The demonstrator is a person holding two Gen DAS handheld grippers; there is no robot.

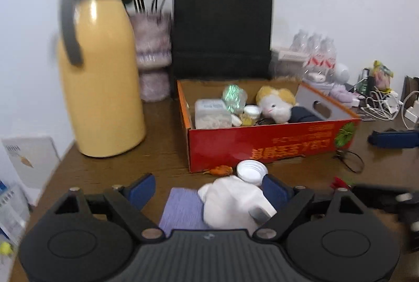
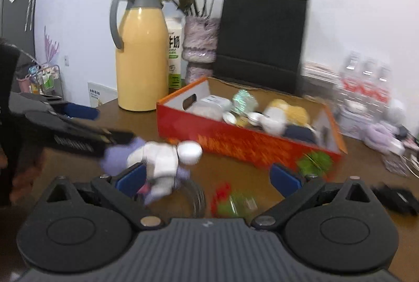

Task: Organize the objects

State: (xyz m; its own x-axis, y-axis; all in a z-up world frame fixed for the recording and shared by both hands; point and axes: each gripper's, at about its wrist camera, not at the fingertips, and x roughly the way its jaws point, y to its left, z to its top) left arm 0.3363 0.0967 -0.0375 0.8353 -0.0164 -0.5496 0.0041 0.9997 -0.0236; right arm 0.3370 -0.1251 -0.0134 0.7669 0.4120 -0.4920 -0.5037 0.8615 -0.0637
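A white soft toy [image 1: 233,200] lies on a purple cloth [image 1: 180,208] on the brown table, between the wide-apart pads of my left gripper [image 1: 208,189]. The right pad is close against the toy and the left pad stands well clear, so the gripper is open. A white round lid [image 1: 251,169] and a small orange piece [image 1: 221,170] lie just ahead, in front of the red cardboard box [image 1: 262,143]. My right gripper [image 2: 208,179] is open over the table, with the white soft toy [image 2: 162,158] by its left pad and a blurred red-and-green item [image 2: 230,198] below.
The box [image 2: 235,140] holds a plush toy, a plastic tub and small items. A yellow thermos [image 1: 102,72], a vase of flowers [image 1: 153,56] and a black paper bag [image 1: 222,30] stand behind. Water bottles [image 1: 318,54] and cables [image 1: 379,106] are at right; spectacles [image 1: 351,161] lie near the box.
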